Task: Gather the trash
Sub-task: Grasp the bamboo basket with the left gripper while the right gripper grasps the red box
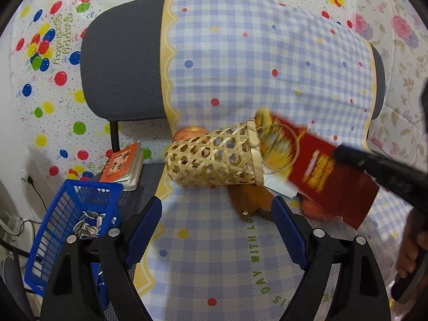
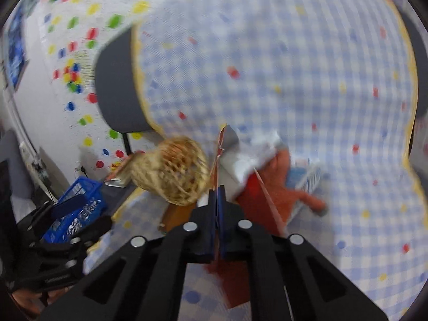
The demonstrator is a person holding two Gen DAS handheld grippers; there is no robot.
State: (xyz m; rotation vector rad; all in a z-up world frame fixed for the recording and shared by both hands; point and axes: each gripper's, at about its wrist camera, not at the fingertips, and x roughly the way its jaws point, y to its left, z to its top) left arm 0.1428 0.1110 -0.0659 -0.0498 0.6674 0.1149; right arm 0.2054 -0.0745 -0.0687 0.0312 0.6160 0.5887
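A red and gold snack wrapper hangs above the chair seat, pinched by my right gripper, which comes in from the right. In the right wrist view my right gripper is shut on the wrapper's thin edge. A woven bamboo basket lies on its side, its mouth toward the wrapper; it also shows in the right wrist view. My left gripper is open and empty, just in front of the basket. A blue plastic basket holding sunflower seed shells stands at the left.
The checked cloth covers a grey chair. An apple sits behind the bamboo basket. A brown piece, an orange item and white paper lie under the wrapper. An orange notebook lies at the seat's left edge.
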